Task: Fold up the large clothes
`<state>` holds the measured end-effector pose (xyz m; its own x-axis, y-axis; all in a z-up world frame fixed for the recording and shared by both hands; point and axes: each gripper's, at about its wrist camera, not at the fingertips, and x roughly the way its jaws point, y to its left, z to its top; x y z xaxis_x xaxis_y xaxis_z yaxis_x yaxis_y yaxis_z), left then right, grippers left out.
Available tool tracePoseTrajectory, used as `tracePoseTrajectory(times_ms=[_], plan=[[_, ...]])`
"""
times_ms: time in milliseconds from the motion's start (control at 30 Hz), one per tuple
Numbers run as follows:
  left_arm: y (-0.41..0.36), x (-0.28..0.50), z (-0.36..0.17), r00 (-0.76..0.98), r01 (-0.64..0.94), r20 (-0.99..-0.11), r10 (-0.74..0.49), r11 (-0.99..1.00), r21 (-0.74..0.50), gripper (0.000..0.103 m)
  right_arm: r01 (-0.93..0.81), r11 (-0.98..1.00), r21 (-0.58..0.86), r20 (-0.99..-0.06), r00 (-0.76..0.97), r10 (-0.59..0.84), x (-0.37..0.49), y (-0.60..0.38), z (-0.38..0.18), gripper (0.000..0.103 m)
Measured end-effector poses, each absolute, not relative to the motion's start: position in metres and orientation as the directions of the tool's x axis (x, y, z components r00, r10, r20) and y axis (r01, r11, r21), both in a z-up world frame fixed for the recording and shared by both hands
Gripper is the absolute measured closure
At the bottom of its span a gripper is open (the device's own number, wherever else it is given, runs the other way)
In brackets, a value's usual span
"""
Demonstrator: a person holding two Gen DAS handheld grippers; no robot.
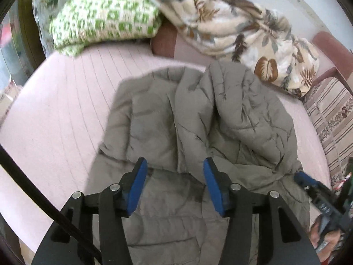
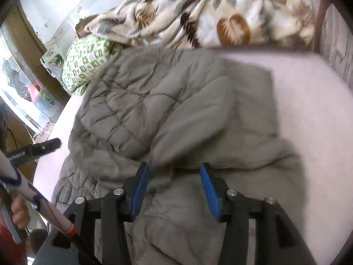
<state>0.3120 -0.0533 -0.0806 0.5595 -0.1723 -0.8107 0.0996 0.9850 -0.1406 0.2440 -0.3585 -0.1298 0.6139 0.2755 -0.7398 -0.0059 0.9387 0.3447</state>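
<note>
**Grey quilted jacket rumpled on the pink bed**

While the grey quilted jacket lies crumpled on my pink bed sheet, partly folded over itself, my left gripper hangs above its lower part, jaws apart, gripping nothing. My right gripper hovers over the same jacket, jaws apart too. Beyond it sit a green-patterned pillow and a leaf-print blanket.

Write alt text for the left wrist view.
A grey quilted puffer jacket lies partly folded on a pale pink bed sheet, with the open left gripper and its blue-padded fingers above its near end. Behind sit a green-and-white patterned pillow and a crumpled cream leaf-print blanket.
</note>
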Motion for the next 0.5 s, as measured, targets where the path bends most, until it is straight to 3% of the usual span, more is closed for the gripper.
tracePoseTrajectory(times_ms=[133,167,267,400,500], plan=[[-0.067,0.332,-0.066,0.598,0.099,-0.788,-0.146,0.989,-0.108,0.046,0.143,0.911,0.387,-0.635,0.758,0.151,0.229,-0.397,-0.103,0.051],[-0.073,0.341,-0.062,0.605,0.103,-0.780,-0.159,0.987,-0.122,0.046,0.144,0.892,0.429,-0.597,0.786,0.160,0.232,-0.401,-0.100,0.051],[-0.096,0.366,-0.059,0.592,0.125,-0.778,-0.208,0.978,-0.166,0.046,0.108,0.847,0.520,-0.550,0.802,0.235,0.259,-0.395,-0.101,0.068],[-0.130,0.401,-0.067,0.570,0.154,-0.783,-0.251,0.968,-0.199,0.046,0.103,0.778,0.619,-0.521,0.795,0.309,0.302,-0.381,-0.115,0.069],[-0.155,0.423,-0.086,0.549,0.189,-0.804,-0.229,0.971,-0.148,0.046,0.096,0.767,0.634,-0.526,0.781,0.337,0.326,-0.367,-0.124,0.069]])
